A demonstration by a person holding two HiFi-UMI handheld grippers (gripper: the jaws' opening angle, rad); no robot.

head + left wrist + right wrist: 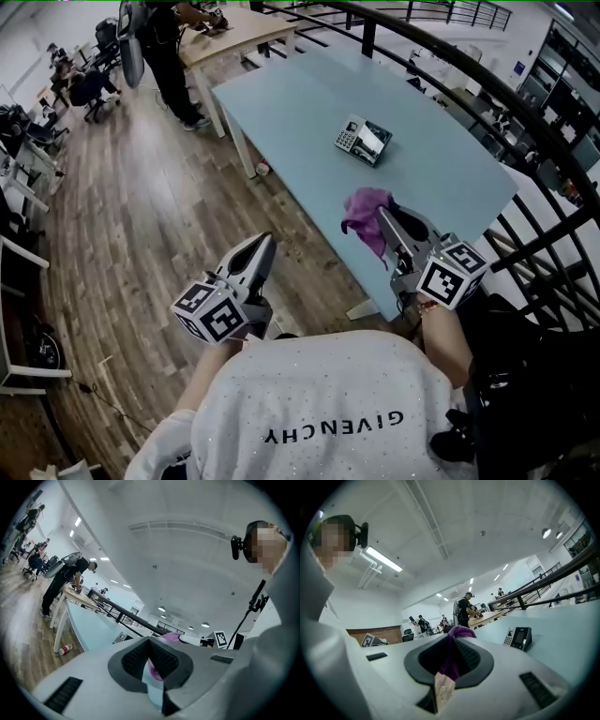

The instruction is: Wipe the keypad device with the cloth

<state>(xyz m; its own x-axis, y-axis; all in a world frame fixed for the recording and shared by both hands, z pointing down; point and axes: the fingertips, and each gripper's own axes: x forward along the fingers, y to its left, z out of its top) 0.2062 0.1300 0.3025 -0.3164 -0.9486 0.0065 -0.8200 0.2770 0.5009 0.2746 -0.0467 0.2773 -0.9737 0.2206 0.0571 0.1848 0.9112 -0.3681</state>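
Right hand-held gripper (449, 640) clamped on purple cloth (451, 662), keypad device (519, 638) on pale table (565, 631)

light-blue bench (300, 112) ran lengthwise beside black railing (497, 94) | wooden floor (141, 234) lay along its left side | bottle (66, 648) lay on floor near a bench leg | person in dark clothes (173, 56) leaned over wooden bench (239, 33) at far end

white shirt (328, 403): "givenchy" printed, upside down in head view. no other text legible.

Bare table (300, 103) all around keypad device (364, 141), black railing (368, 36) bordering the far side
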